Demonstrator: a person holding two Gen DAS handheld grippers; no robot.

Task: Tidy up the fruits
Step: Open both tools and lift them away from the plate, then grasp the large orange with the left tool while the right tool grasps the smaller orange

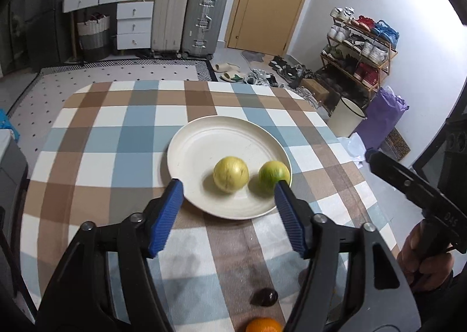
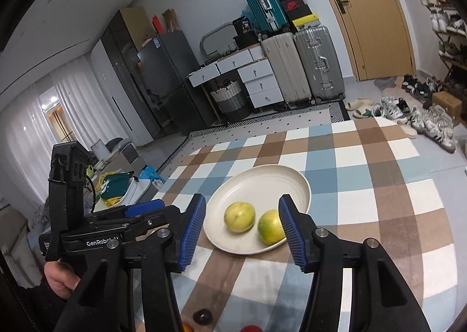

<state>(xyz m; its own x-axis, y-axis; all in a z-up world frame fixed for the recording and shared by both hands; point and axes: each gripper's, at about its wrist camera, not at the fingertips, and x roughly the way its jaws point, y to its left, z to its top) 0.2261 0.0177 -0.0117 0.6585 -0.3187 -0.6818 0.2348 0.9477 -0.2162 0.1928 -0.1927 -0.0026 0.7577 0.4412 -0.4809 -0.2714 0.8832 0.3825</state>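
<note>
A cream plate [image 1: 201, 139] [image 2: 256, 183] sits on the checked tablecloth and holds two fruits. One is a pale yellow round fruit [image 1: 230, 174] [image 2: 239, 216]; beside it lies a greener one [image 1: 273, 176] [image 2: 270, 231]. My left gripper [image 1: 229, 186] hangs open above the plate's near rim with nothing between its blue pads. My right gripper [image 2: 240, 203] is open too, empty, just short of the plate. On the cloth close under the grippers lie a dark fruit [image 1: 264, 297] [image 2: 202, 316], an orange [image 1: 262, 325] and a red fruit [image 2: 252, 328], partly cut off.
The table [image 1: 116, 133] ends at the far side over a patterned rug. Suitcases [image 1: 186, 19], a white drawer unit [image 1: 132, 22], a shoe rack [image 1: 359, 46] and a white bin [image 1: 347, 117] stand beyond it. The other gripper and a hand [image 1: 423, 256] show at the right.
</note>
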